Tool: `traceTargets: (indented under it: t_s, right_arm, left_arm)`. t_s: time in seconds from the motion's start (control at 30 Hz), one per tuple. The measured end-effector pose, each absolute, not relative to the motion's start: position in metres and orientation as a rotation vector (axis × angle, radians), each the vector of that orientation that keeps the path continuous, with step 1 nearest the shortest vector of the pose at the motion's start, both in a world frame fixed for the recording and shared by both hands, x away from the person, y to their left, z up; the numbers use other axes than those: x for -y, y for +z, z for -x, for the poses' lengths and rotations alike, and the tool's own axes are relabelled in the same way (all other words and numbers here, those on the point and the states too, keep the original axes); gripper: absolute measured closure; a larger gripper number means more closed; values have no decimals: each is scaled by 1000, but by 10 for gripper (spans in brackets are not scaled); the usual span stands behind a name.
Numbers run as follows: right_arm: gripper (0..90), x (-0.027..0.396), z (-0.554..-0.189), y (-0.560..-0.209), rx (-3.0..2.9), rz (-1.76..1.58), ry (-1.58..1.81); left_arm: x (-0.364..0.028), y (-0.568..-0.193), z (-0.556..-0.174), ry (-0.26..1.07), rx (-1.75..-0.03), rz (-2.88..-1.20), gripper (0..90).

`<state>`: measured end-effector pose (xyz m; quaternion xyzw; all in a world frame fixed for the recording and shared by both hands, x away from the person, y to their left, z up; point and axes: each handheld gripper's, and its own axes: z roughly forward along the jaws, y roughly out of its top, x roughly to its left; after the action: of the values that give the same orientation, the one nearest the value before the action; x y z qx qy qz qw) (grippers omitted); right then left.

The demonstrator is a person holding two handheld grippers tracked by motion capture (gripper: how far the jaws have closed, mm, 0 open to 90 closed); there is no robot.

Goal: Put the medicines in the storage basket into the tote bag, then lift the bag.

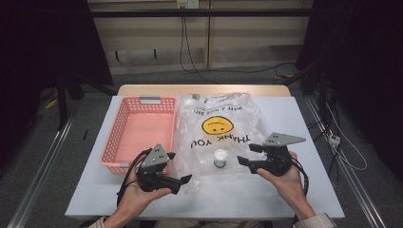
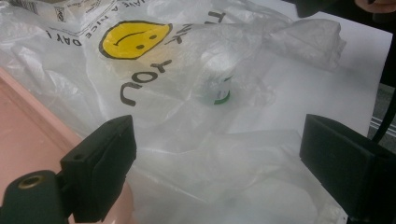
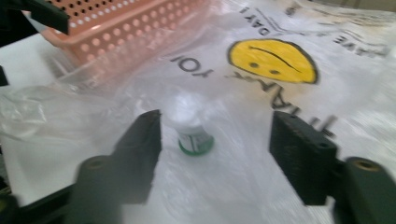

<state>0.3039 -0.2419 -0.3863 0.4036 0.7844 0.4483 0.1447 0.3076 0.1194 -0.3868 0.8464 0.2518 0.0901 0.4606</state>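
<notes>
Inward – both grippers [image 1: 187, 179] [image 1: 243, 161] (jaws apart) – beside bag [image 1: 218, 121]

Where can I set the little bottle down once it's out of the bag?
The basket looks bare inside, left of the bag. A bare table strip runs right of the bag, and another along the near edge between the hands. The middle is crowded: the bag holds the bottle, flanked by the left gripper and right gripper.

Grey floor [image 1: 57, 142], pale wall [image 1: 152, 33] (cables [image 1: 190, 61] trailing).
</notes>
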Motion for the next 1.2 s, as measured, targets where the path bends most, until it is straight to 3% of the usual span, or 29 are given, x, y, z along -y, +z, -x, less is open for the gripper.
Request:
traceTargets:
  t_s: [0.1,0.2,0.43,0.77,0.9,0.97,1.13,1.2]
  right_arm:
    - [260,253,-294,-389,-2240,-1191,1261]
    - [295,263,-287,-395,-2243,-1219,1213]
    - [206,284,-273,-403,-2212,-1303,1150]
    - [209,291,-251,-407,-2222,-1305,1081]
    - [219,300,-241,-414,-2231,-1310,1073]
    - [222,305,-237,-416,-2218,-1331,1075]
    - [268,312,-232,-427,-2251,-1363,1000]
    - [287,311,-234,-433,-2284,-1373,961]
  left_arm:
    - [-121,-388,-304,225,-623,-2089,102]
    - [-119,-391,-303,239,-603,-2106,98]
    - [-120,-397,-296,211,-559,-2118,97]
    - [-122,-405,-266,199,-526,-2170,109]
    - [-115,-414,-264,198,-504,-2195,155]
    - [-112,-417,-263,224,-484,-2200,258]
    - [-106,-432,-265,138,-499,-2244,399]
    - [-103,-435,-267,131,-488,-2256,404]
